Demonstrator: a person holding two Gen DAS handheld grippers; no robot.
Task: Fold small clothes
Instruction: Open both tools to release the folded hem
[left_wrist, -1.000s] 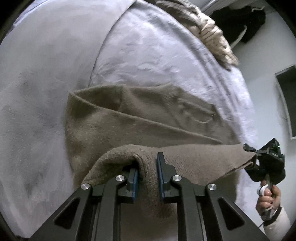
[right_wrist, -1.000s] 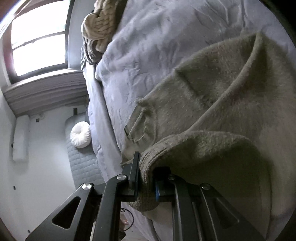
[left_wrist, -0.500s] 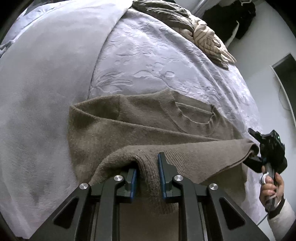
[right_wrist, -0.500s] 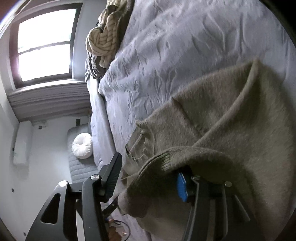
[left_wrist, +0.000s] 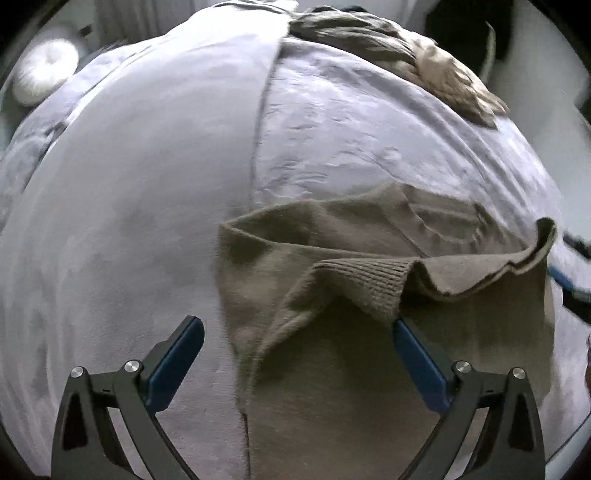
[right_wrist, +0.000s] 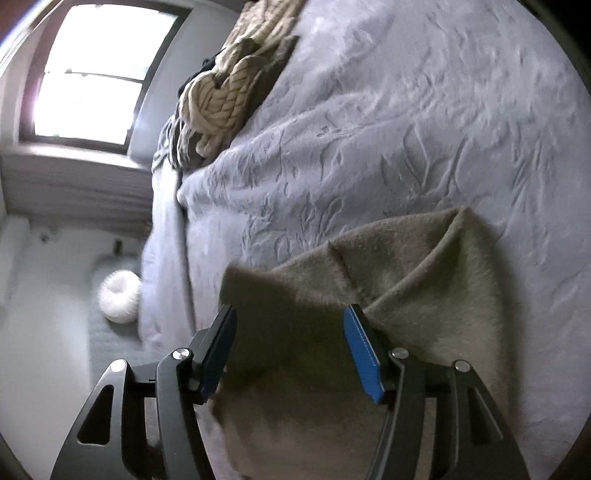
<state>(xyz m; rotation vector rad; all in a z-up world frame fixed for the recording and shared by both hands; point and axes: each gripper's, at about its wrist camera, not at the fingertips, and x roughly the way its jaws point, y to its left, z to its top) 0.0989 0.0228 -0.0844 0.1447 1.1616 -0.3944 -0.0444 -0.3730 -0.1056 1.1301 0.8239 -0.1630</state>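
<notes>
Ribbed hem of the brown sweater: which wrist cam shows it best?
Left wrist view. The ribbed hem of the brown sweater lies folded over across mid-frame, its ribbing sharp. In the right wrist view the sweater is blurred plain knit; I can't pick out any ribbing there.

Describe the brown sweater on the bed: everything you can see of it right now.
The brown sweater is a soft, fuzzy knit with a ribbed hem and a visible neckline. It lies on the grey bedspread, lower part folded up over the body, the hem edge rumpled. Neither the left hand-held gripper nor the right hand-held gripper clamps it; both have just opened.
</notes>
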